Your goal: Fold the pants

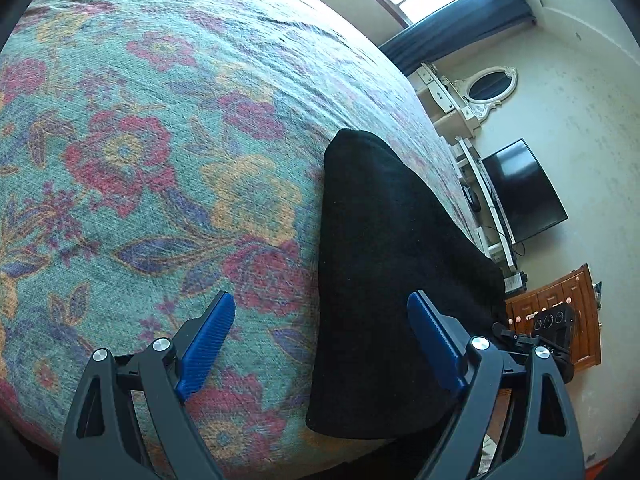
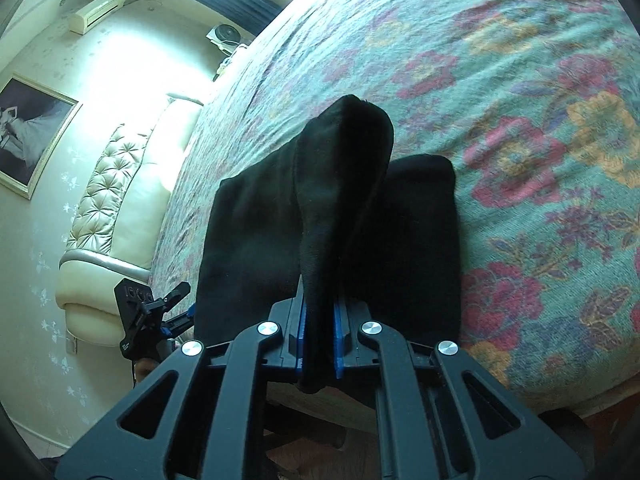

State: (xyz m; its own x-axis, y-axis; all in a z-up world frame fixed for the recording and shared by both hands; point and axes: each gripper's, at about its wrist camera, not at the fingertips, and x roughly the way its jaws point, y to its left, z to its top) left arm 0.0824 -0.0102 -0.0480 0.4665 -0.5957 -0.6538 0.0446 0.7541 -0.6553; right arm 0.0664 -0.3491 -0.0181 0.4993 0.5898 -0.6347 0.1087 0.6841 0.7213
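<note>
The right gripper (image 2: pixel 319 344) is clamped on a raised ridge of the black pants (image 2: pixel 256 240), its blue pads (image 2: pixel 301 340) pressed against either side of the bunched cloth, which rises from between them in a narrow peak that leans away from the camera; the rest of the pants lies flat in a folded dark slab on the floral bedspread (image 2: pixel 520 80), close to the near edge of the bed, with part of the cloth hanging below the jaws; the left gripper (image 1: pixel 320 344) stands wide apart with nothing between its blue pads (image 1: pixel 208 344), hovering over the bed's edge, one finger above the bedspread (image 1: pixel 160 120) and the other above the near corner of the pants (image 1: pixel 380 260); in the right wrist view the left gripper (image 2: pixel 160 312) shows beside the left edge of the cloth; beyond the bed a cream tufted headboard (image 2: pixel 120 184) stands against the wall under a framed picture (image 2: pixel 32 128); on the opposite side a dark television (image 1: pixel 524 196) and an oval mirror (image 1: pixel 490 86) sit near a wooden chest of drawers (image 1: pixel 556 312).
</note>
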